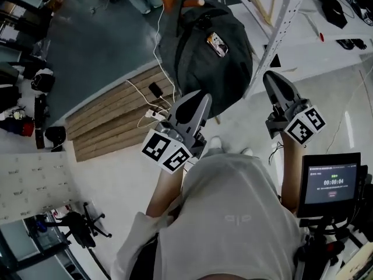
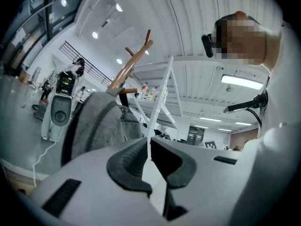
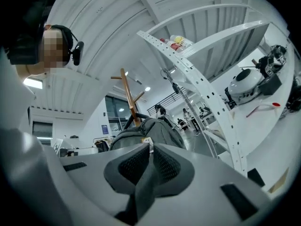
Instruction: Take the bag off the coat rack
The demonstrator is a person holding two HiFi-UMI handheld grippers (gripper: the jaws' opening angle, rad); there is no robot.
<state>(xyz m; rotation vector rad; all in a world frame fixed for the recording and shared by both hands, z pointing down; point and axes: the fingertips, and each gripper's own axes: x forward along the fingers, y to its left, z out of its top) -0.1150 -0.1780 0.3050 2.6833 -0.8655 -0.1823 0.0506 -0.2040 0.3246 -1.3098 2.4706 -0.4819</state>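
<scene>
A dark grey backpack (image 1: 204, 51) hangs from a wooden coat rack (image 1: 192, 2) straight ahead of me in the head view. My left gripper (image 1: 201, 95) points up at the bag's lower edge, jaws shut and empty. Further right, my right gripper (image 1: 269, 74) is raised beside the bag, also shut with nothing in it. In the left gripper view the bag (image 2: 94, 121) shows at left beyond the closed tips (image 2: 149, 140), under the rack's branching pegs (image 2: 131, 67). The right gripper view has the bag (image 3: 146, 131) and rack pole (image 3: 127, 95) just past its closed tips (image 3: 151, 147).
A white perforated shelf upright (image 1: 280, 34) slants close to the bag's right side. Wooden planks (image 1: 116, 121) with a power strip and cables (image 1: 152, 114) lie on the floor at left. A small screen (image 1: 329, 182) stands at my right, and an office chair (image 1: 81, 226) at lower left.
</scene>
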